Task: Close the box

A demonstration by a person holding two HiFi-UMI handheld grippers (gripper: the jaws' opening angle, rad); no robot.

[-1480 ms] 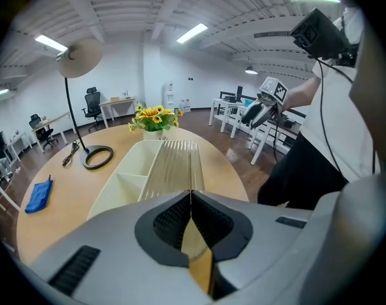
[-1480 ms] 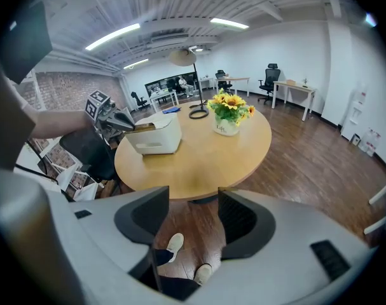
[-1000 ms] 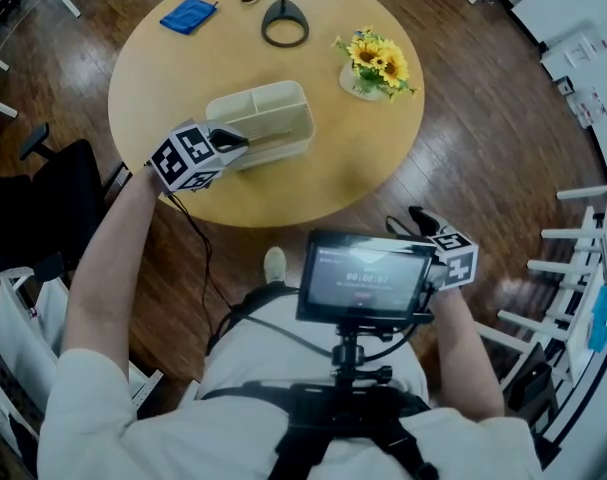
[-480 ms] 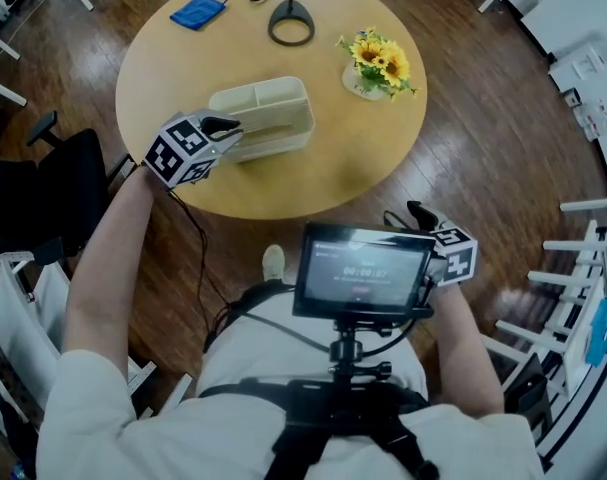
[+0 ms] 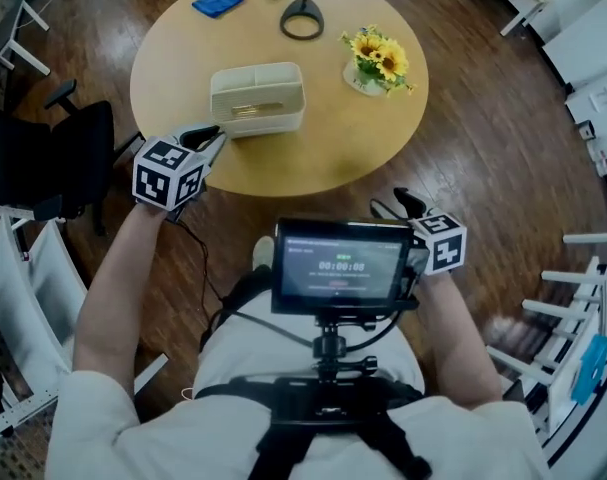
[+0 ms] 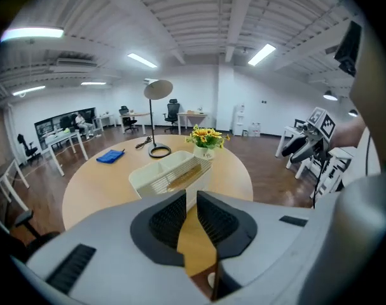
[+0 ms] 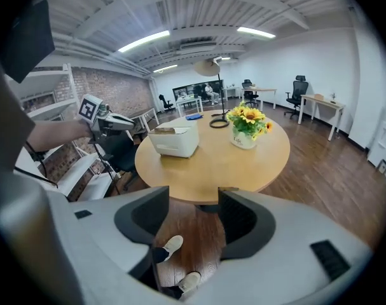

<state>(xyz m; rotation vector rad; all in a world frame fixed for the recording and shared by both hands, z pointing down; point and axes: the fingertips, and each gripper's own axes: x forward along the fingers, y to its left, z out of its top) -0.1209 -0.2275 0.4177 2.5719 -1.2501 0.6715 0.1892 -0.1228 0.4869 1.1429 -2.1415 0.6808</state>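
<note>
- Left claw (image 5: 209, 136) is hovering at the near edge of the round tabletop (image 5: 323, 153). Its jaws have just been opening and are standing a narrow gap apart with nothing between them, so it is released.
- Cream box (image 5: 257, 96) is sitting on the tabletop ahead of this claw and slightly to its right, near but not touching. Its long axis is running left to right across the head view.
- Seen from the left gripper view, one side of the box top is showing open compartments and the other a slatted cover, so the closing is looking unfinished.
- Right claw (image 5: 404, 201) is hanging off the tabletop over the wooden floor, jaws spread wide and empty, well apart from the box.
- Being nearer, the left claw is likely taking the coming reach, forward toward the box's near left corner.
</note>
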